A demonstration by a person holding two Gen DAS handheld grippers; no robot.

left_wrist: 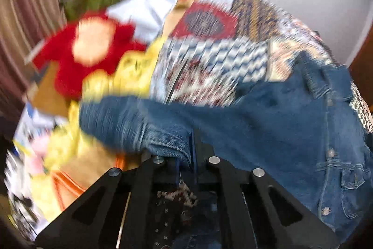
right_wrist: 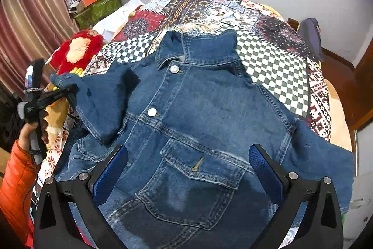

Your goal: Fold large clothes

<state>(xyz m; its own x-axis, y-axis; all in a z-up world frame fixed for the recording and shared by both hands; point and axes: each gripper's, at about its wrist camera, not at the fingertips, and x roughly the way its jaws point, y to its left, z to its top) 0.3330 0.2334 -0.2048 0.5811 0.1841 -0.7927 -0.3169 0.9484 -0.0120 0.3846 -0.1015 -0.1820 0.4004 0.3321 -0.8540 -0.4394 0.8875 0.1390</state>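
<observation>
A blue denim jacket point(right_wrist: 200, 113) lies front up on a patchwork bedspread point(right_wrist: 268, 57), collar at the far end. My right gripper point(right_wrist: 188, 155) is open, hovering over the jacket's chest pocket point(right_wrist: 198, 181) with nothing between its blue pads point(right_wrist: 112, 169). My left gripper point(right_wrist: 70, 90) is shut on the cuff of the jacket's left sleeve point(right_wrist: 102, 99) and holds it lifted off the bed. In the blurred left wrist view the denim sleeve point(left_wrist: 144, 123) is pinched between the closed fingers of the left gripper point(left_wrist: 186, 155), with the jacket body point(left_wrist: 291, 132) to the right.
A red plush toy point(right_wrist: 77, 53) and yellow items point(left_wrist: 130, 76) lie at the bed's left edge. A pile of boxes and bags point(right_wrist: 93, 4) stands by the striped curtain point(right_wrist: 28, 15). A white wall is behind the bed. A wooden door frame point(right_wrist: 363, 76) is at right.
</observation>
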